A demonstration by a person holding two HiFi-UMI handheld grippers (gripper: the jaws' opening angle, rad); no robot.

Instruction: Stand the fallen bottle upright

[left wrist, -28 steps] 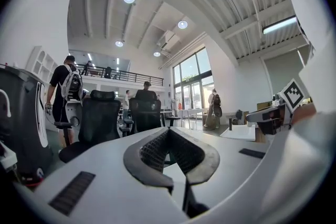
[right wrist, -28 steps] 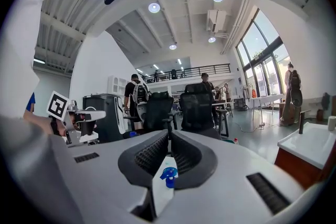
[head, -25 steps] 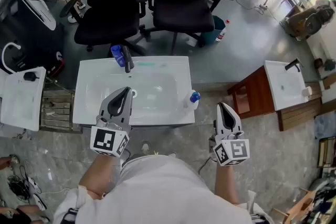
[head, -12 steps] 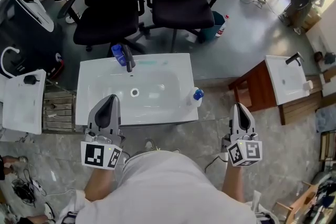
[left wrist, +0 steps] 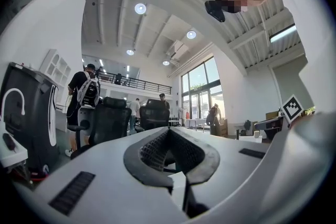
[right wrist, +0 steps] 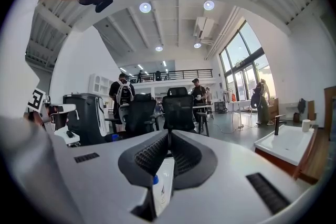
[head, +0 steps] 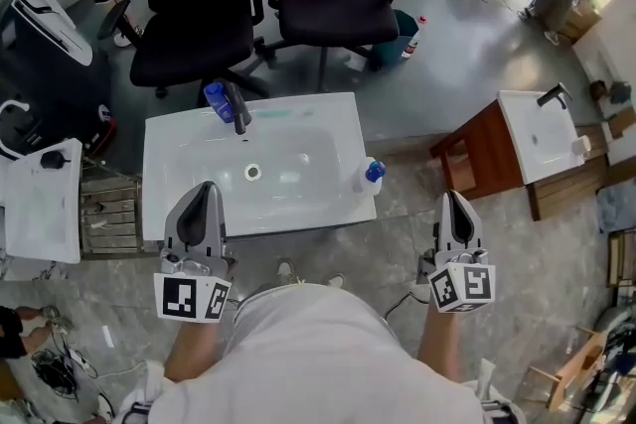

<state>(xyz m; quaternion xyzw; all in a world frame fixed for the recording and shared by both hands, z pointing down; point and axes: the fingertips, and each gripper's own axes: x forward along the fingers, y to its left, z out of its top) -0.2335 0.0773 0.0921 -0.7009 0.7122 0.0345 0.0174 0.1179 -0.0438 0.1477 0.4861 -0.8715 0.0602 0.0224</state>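
A white bottle with a blue cap point(head: 367, 177) stands on the right rim of the white sink point(head: 189, 164) and looks upright from above. In the right gripper view the bottle point(right wrist: 164, 186) shows low through the gap under the jaws, some way ahead. My left gripper point(head: 206, 188) is shut and empty, hovering at the sink's front edge on the left. My right gripper point(head: 455, 198) is also shut and empty, over the floor to the right of the sink and clear of the bottle. Both sets of jaws meet at their tips in the left gripper view point(left wrist: 169, 131) and the right gripper view point(right wrist: 169, 136).
A dark faucet point(head: 238, 107) and a blue bottle point(head: 216, 96) sit at the sink's back rim. Two black office chairs point(head: 333, 5) stand behind it. A second basin on a wooden cabinet point(head: 535, 146) is at the right, another white basin point(head: 40, 199) at the left.
Both grippers have drawn back from the sink towards the person; the left one no longer hangs over the basin. The bottle has stayed put on the rim.
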